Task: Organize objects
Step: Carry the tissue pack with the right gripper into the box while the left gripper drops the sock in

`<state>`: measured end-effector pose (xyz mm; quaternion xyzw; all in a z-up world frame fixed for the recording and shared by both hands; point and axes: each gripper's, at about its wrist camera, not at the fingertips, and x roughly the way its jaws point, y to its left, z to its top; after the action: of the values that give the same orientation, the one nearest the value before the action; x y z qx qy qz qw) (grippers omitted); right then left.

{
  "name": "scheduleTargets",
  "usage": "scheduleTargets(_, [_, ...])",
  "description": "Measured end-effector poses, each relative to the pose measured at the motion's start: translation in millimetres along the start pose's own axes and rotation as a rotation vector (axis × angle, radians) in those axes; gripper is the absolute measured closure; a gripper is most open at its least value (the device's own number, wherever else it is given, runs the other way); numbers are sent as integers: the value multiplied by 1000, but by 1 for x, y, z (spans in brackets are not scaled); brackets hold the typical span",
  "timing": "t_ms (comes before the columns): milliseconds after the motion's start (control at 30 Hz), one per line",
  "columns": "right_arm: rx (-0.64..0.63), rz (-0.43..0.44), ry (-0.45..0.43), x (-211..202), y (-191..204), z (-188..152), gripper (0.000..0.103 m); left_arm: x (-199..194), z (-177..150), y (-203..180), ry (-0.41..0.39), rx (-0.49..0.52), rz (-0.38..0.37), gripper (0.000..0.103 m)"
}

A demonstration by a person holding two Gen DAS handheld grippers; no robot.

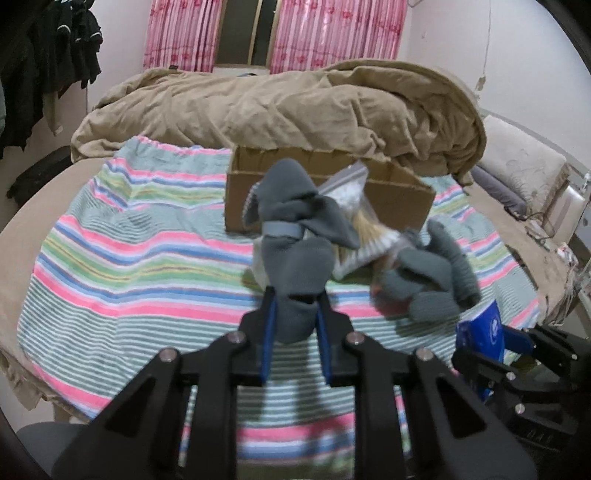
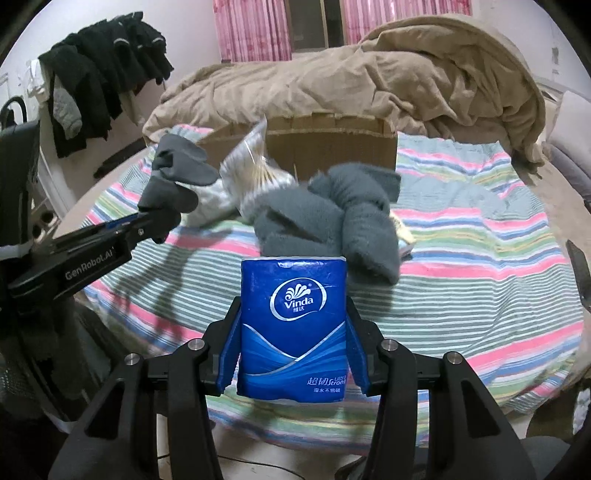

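Observation:
My left gripper [image 1: 295,299] is shut on a grey sock bundle [image 1: 295,236] and holds it above the striped towel [image 1: 129,258]; it shows at the left of the right wrist view [image 2: 170,218]. My right gripper [image 2: 293,295] is shut on a blue Vinda tissue pack [image 2: 293,325], also seen at the right edge of the left wrist view [image 1: 480,328]. A second grey sock bundle [image 2: 332,218] lies on the towel behind the pack [image 1: 432,273]. A clear plastic bag of sticks [image 2: 251,173] lies beside it. An open cardboard box [image 1: 399,195] stands behind.
A crumpled tan blanket [image 1: 295,107] fills the back of the bed. Dark clothes [image 2: 103,74] hang at the left. Pink curtains [image 1: 277,33] cover the far wall. A pillow [image 1: 517,162] lies at the right.

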<state>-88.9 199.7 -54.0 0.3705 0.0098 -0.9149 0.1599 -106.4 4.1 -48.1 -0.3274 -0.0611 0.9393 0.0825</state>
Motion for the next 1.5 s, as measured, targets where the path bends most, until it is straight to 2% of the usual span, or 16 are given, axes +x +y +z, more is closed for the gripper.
scheduleTargets(167, [-2, 19, -43, -22, 3, 13, 51, -28, 13, -6, -19, 6, -36, 83])
scheduleTargets(400, [-14, 19, -122, -48, -2, 51, 51, -50, 43, -13, -27, 27, -35, 83])
scheduleTargets(567, [-27, 0, -190, -59, -17, 90, 51, -51, 67, -8, -43, 13, -52, 83])
scheduleTargets(767, [-31, -12, -228, -52, -36, 138, 51, -41, 102, 3, -75, 18, -44, 83])
scheduleTargets(1033, [-42, -26, -200, -3, -55, 192, 51, 6, 138, 19, -59, 21, -28, 83])
scheduleTargets(1267, [8, -19, -126, 60, -75, 204, 51, 74, 150, 31, 16, 33, -6, 82])
scheduleTargets(1400, [17, -13, -78, 90, -79, 206, 51, 112, 144, 38, 82, 28, 2, 82])
scheduleTargets(1500, [26, -10, -42, 110, -82, 206, 50, 126, 141, 39, 116, 20, -9, 81])
